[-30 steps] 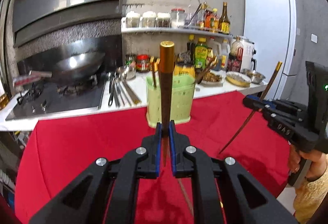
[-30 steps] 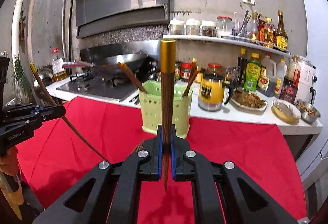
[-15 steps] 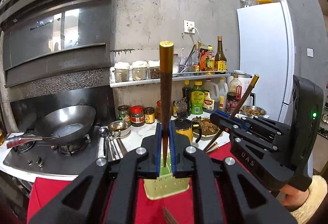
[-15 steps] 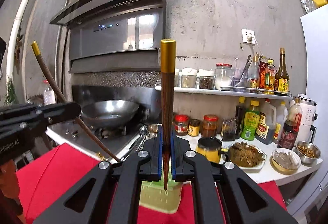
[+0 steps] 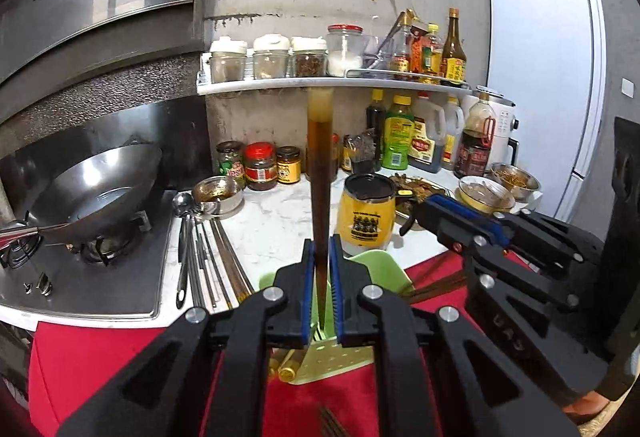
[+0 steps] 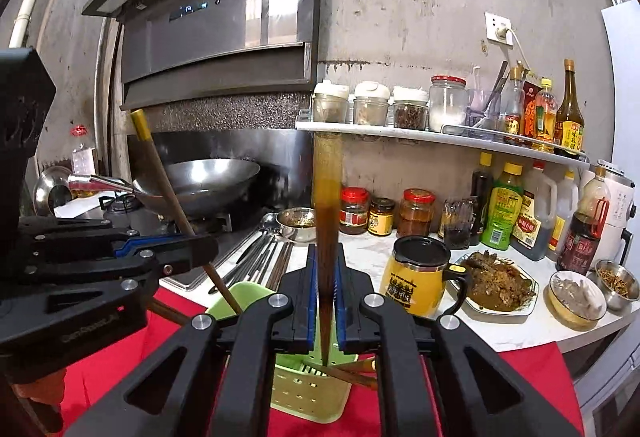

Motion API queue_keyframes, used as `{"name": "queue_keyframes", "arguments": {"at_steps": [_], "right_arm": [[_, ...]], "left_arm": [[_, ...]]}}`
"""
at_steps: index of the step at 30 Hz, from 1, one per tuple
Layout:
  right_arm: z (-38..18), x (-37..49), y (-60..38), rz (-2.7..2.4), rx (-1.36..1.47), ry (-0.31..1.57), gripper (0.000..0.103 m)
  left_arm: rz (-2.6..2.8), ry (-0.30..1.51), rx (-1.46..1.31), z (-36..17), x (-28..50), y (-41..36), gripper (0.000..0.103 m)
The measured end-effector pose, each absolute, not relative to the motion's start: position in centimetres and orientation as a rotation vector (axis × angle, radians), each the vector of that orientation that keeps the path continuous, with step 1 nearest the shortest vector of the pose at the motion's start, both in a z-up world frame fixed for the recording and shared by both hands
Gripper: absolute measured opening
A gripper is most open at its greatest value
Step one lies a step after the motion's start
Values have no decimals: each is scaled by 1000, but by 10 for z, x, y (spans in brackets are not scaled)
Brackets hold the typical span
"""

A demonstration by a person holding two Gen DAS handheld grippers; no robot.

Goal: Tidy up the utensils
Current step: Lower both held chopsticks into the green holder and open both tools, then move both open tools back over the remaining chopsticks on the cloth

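Observation:
Both grippers hover over a green perforated utensil holder (image 5: 372,265) (image 6: 304,389) on a red cloth. In the left wrist view my left gripper (image 5: 320,257) stands slightly parted around a brown gold-capped chopstick (image 5: 320,177) that looks blurred, with small gaps beside it. In the right wrist view my right gripper (image 6: 325,269) likewise stands slightly parted around a blurred chopstick (image 6: 326,205) whose tip points into the holder. Several chopsticks lie inside the holder. Each view shows the other gripper (image 5: 472,233) (image 6: 160,253) close beside.
White counter (image 5: 280,221) behind holds a yellow mug (image 5: 366,217), jars, sauce bottles and food dishes. Spoons and chopsticks (image 5: 204,249) lie beside the stove with a wok (image 5: 96,193). A shelf of spice jars (image 5: 280,57) is above; fridge (image 5: 540,85) at right.
Both grippers have come down over the green holder. Their jaws have parted a little and both chopsticks now look motion-blurred, sliding downward.

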State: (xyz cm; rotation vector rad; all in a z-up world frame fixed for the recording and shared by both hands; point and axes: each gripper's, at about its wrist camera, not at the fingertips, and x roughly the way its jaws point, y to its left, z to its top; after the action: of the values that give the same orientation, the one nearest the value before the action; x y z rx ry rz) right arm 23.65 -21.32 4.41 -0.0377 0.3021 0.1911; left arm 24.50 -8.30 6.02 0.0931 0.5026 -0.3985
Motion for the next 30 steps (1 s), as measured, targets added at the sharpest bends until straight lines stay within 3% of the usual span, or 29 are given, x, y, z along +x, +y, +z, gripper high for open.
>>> {"name": "queue_keyframes", "arguments": {"at_steps": [1, 2, 5, 7, 14, 30], "right_arm": [[46, 234, -214, 190, -37, 296, 38], [49, 230, -215, 188, -37, 288, 41], [58, 216, -217, 179, -39, 270, 42], [65, 202, -219, 178, -41, 259, 42], [69, 139, -226, 178, -49, 257, 42], [-75, 36, -216, 194, -33, 580, 42]], "left_arm": [[-397, 499, 83, 63, 244, -81, 7], [-398, 491, 72, 66, 241, -78, 7], [-387, 454, 60, 80, 227, -71, 13], [-376, 423, 58, 89, 214, -66, 27], [-301, 376, 74, 97, 151, -43, 28], [-240, 663, 88, -53, 48, -2, 28]]}}
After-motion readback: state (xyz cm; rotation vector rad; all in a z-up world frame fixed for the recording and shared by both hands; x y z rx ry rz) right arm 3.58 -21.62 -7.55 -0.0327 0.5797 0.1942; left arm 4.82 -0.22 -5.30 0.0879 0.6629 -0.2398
